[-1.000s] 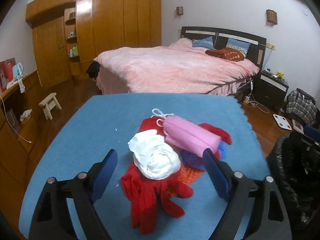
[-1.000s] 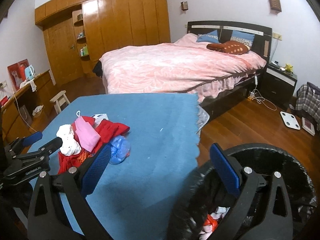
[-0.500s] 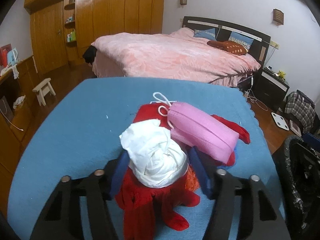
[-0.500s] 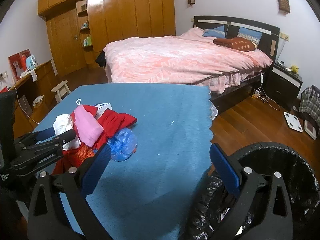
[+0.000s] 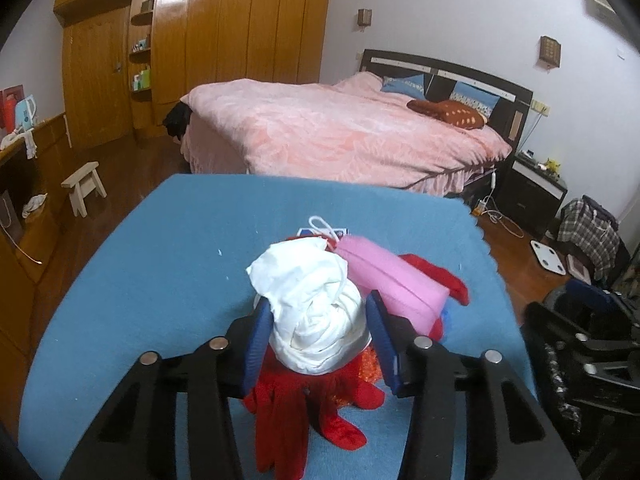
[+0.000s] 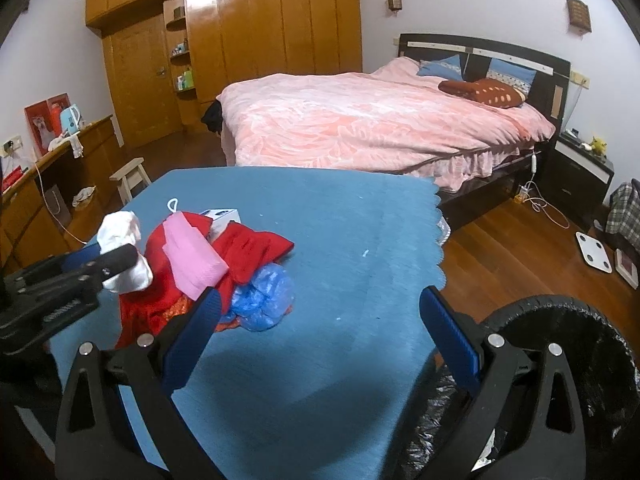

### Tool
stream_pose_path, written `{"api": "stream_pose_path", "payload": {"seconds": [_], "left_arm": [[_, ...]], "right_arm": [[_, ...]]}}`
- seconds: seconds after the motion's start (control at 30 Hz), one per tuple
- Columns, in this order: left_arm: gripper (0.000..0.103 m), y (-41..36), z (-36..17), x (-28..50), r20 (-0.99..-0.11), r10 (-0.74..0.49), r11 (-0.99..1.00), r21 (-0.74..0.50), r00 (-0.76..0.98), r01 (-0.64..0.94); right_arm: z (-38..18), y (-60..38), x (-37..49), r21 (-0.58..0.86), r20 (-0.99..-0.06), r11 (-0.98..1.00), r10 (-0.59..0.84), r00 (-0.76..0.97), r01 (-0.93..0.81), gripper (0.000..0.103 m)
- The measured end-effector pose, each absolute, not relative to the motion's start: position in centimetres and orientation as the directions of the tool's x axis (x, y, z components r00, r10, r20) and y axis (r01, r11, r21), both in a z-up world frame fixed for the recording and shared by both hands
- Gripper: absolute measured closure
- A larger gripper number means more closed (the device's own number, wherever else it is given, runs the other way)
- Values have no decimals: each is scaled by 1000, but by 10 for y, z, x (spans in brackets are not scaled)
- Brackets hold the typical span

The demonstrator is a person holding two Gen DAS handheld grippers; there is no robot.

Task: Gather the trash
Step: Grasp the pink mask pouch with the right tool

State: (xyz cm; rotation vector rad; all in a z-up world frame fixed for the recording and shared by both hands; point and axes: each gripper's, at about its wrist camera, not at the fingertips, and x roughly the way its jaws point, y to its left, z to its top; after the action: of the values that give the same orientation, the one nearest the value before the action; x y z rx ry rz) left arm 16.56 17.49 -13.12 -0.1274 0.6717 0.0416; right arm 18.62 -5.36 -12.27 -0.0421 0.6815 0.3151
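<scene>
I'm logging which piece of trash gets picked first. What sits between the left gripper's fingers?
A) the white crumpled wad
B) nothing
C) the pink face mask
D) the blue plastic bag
A: the left gripper has its blue pads pressed against both sides of the white crumpled wad, with the pink face mask lying beside it, outside the fingers.

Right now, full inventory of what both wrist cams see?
White wad: 1, white, top of pile, between left gripper's pads.
Face mask: 1, pink, on pile.
Red cloth: red, under pile.
Plastic bag: 1, blue, beside pile.
Small box: 1, white, behind pile.
Table cover: 1, blue.
Trash bin: 1, black liner, right of table.
Bed: 1, pink cover.
Stool: 1, pale, floor.
Left gripper: closed on wad.
Right gripper: open, empty.
</scene>
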Motion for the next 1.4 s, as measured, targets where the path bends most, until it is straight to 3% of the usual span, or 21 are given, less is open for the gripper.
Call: {"api": "stream_pose_path", "payload": {"seconds": [0.6, 0.73, 1.07, 1.23, 1.4], "left_arm": [[56, 216, -128, 159, -612, 94, 986, -54, 785, -160], [56, 225, -130, 158, -614, 103, 984, -55, 783, -172], [56, 237, -131, 156, -615, 110, 980, -65, 780, -190], [56, 238, -131, 156, -616, 109, 980, -65, 780, -188], [56, 238, -131, 156, -615, 109, 980, -66, 781, -190]], "right_arm": [[-121, 12, 207, 94, -610, 903, 385, 692, -419, 8], [-125, 30, 210, 84, -620, 889, 401, 674, -451, 20], [-146, 57, 221, 58, -680, 874, 388, 623, -482, 33], [-154, 60, 220, 63, -703, 868, 389, 596, -493, 58], [-148, 53, 218, 89, -701, 855, 418, 579, -510, 69]]}}
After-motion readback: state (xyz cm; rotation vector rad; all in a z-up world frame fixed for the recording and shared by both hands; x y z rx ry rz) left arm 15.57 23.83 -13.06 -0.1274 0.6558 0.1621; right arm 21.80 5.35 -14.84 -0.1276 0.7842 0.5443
